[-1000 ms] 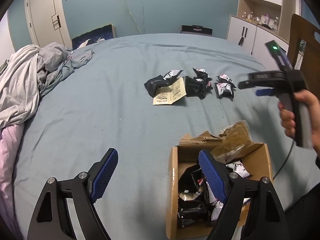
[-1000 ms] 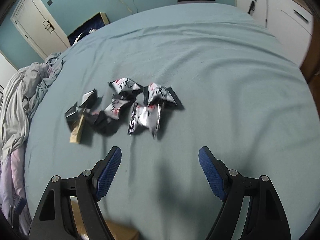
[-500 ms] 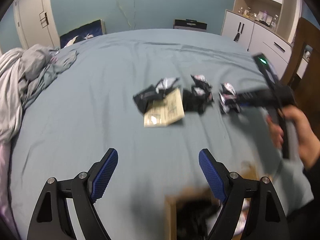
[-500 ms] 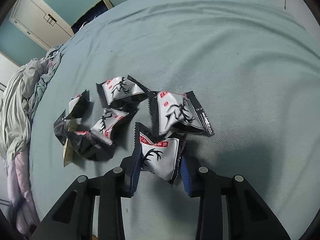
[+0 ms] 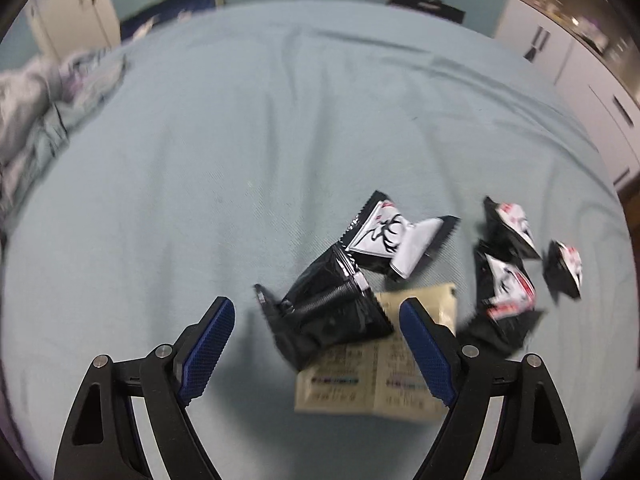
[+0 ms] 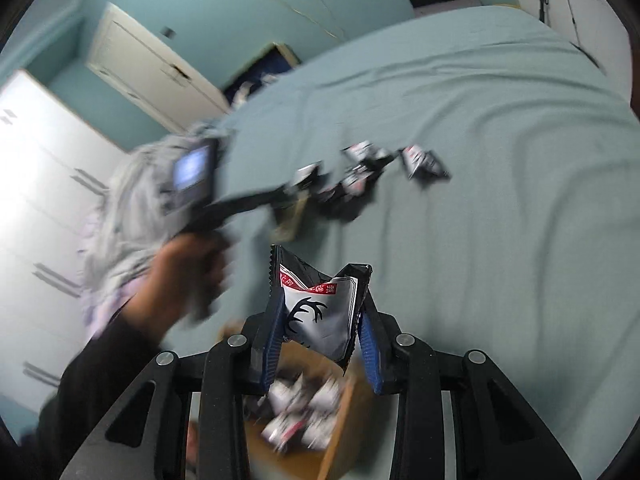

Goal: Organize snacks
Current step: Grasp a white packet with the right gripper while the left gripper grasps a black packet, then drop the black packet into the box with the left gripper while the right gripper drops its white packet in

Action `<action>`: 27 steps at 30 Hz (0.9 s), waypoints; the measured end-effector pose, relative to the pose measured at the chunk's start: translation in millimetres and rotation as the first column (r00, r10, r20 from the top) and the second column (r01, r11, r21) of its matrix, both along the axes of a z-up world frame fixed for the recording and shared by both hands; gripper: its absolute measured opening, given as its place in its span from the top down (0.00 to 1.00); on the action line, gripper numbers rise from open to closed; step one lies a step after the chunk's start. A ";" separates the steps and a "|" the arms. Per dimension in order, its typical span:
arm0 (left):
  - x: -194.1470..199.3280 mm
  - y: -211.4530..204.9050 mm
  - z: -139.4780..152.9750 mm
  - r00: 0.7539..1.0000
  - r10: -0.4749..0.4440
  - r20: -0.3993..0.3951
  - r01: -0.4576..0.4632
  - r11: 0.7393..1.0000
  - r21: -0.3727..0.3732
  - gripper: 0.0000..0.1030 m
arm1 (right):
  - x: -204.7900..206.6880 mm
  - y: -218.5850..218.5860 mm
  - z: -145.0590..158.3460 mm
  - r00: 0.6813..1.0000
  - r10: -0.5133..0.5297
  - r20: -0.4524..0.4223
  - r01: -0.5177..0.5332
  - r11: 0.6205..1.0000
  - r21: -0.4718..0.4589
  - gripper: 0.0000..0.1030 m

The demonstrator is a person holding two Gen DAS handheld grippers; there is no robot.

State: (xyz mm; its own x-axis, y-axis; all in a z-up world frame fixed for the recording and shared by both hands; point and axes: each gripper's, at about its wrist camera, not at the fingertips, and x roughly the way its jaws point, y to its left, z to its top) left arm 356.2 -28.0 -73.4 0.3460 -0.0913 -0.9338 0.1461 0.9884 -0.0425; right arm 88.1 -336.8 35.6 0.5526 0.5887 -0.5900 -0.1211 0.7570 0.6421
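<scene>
**Q:** Blue pads on both grippers, right? What's each one doing?

**A:** Yep. Right gripper (image 6: 320,334) is squeezed onto a snack pack (image 6: 320,312), white face with a black antler logo and a red strip up top. The pack sticks up from between the pads, and it's held above an open cardboard box (image 6: 340,444) that has more packs (image 6: 300,412) in it, pretty blurry though.

**Q:** And the left?

**A:** Left gripper (image 5: 316,344) has its fingers spread wide, holding nothing. It hangs over the bed (image 5: 240,160), with a black pouch (image 5: 332,312) lying in the gap between the fingers. Can't tell if it touches the sheet. The pouch lies partly on a cream leaflet (image 5: 372,384).

**Q:** Where's the rest of the snacks?

**A:** Loose on the blue-grey sheet. One white-faced pack (image 5: 392,240) is just past the pouch, and three more (image 5: 508,264) are off to the right, close together. From the right camera you see the same pile (image 6: 360,180) further out, with the left hand (image 6: 188,264) and its tool in front, smeared by motion.

**Q:** Anything else around?

**A:** Rumpled grey blanket (image 5: 44,96) at the far left edge.
</scene>
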 end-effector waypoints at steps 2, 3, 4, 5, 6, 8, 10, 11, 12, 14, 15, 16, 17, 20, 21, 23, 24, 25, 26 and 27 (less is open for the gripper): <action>8.4 2.2 -12.8 0.998 0.023 -0.050 -0.025 0.999 -0.031 0.33 | -30.3 -1.3 -12.5 1.000 -0.020 -0.007 0.021 1.000 0.020 0.68; 9.7 3.9 -15.6 0.998 0.034 -0.059 -0.036 0.998 -0.043 0.34 | -45.6 -2.9 -24.0 0.999 -0.036 -0.026 0.036 0.999 0.012 0.68; 9.0 4.5 -15.3 0.998 0.044 -0.052 -0.046 0.998 -0.048 0.37 | -54.8 -6.6 -30.6 0.998 -0.051 -0.041 0.050 0.999 -0.014 0.68; 6.5 5.5 -12.8 0.998 0.050 -0.042 -0.052 0.997 -0.050 0.40 | -58.6 -6.7 -36.3 0.996 -0.066 -0.062 0.063 0.997 -0.048 0.68; 4.0 6.3 -10.4 0.998 0.051 -0.039 -0.053 0.998 -0.045 0.43 | -57.8 -5.2 -41.2 0.994 -0.065 -0.083 0.060 0.996 -0.067 0.68; -7.8 10.4 -0.7 0.998 0.057 -0.030 -0.059 0.997 -0.044 0.45 | -49.5 -6.0 -43.2 0.994 -0.054 -0.093 0.051 0.998 -0.042 0.68; -22.1 17.5 16.8 0.998 0.064 -0.005 -0.065 0.996 -0.055 0.46 | -40.5 -5.6 -46.5 0.993 -0.061 -0.101 0.058 0.998 -0.033 0.68; -32.1 22.0 26.7 0.998 0.065 0.012 -0.064 0.996 -0.063 0.46 | -37.1 -4.6 -48.9 0.992 -0.063 -0.108 0.059 0.998 -0.038 0.68; -46.4 27.1 39.3 0.998 0.061 0.032 -0.058 0.995 -0.076 0.46 | -39.1 -4.0 -50.4 0.992 -0.063 -0.111 0.059 0.997 -0.043 0.68; -75.7 34.5 60.9 0.997 0.034 0.065 -0.028 0.996 -0.090 0.46 | -42.9 2.0 -49.7 0.991 -0.055 -0.121 0.049 0.997 -0.055 0.68; -90.3 37.3 69.1 0.997 0.019 0.079 -0.012 0.995 -0.094 0.46 | -36.3 11.8 -46.8 0.991 -0.050 -0.125 0.043 0.997 -0.060 0.68; -108.0 39.9 76.9 0.996 0.001 0.090 0.008 0.995 -0.097 0.46 | -33.6 16.3 -44.5 0.990 -0.049 -0.133 0.040 0.997 -0.070 0.68; -128.1 40.9 84.7 0.995 -0.023 0.101 0.032 0.995 -0.092 0.46 | -35.1 17.3 -44.0 0.989 -0.051 -0.138 0.041 0.996 -0.080 0.68; -179.7 42.6 98.8 0.989 -0.056 0.138 0.068 0.994 -0.083 0.45 | -39.7 21.4 -35.2 0.989 -0.057 -0.137 0.044 0.994 -0.097 0.68; -198.8 44.4 104.3 0.986 -0.063 0.153 0.077 0.993 -0.085 0.45 | -42.4 23.8 -31.3 0.990 -0.058 -0.128 0.044 0.993 -0.110 0.68; -236.9 42.8 113.9 0.976 -0.076 0.205 0.094 0.993 -0.077 0.45 | -45.5 26.8 -27.2 0.991 -0.060 -0.115 0.045 0.990 -0.131 0.68; -252.9 40.3 117.3 0.971 -0.087 0.225 0.107 0.991 -0.080 0.45 | -48.6 28.6 -24.2 0.992 -0.061 -0.109 0.045 0.988 -0.147 0.68; -263.9 37.0 119.3 0.968 -0.104 0.229 0.127 0.988 -0.087 0.45 | -50.4 29.9 -22.6 0.993 -0.064 -0.104 0.047 0.986 -0.159 0.68; -275.0 32.2 120.1 0.965 -0.126 0.230 0.152 0.983 -0.098 0.45 | -51.9 31.6 -21.2 0.993 -0.067 -0.099 0.050 0.984 -0.173 0.68; -287.6 25.5 121.1 0.960 -0.155 0.233 0.183 0.978 -0.105 0.45 | -53.2 32.8 -20.2 0.993 -0.070 -0.095 0.052 0.981 -0.186 0.68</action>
State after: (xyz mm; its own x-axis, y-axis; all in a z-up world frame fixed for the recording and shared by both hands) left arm 68.6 -2.5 47.7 0.5136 -0.2764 -0.8123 0.3299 0.9375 -0.1104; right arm 34.9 -304.0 15.3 0.5164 0.4329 -0.7388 -0.0130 0.8667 0.4987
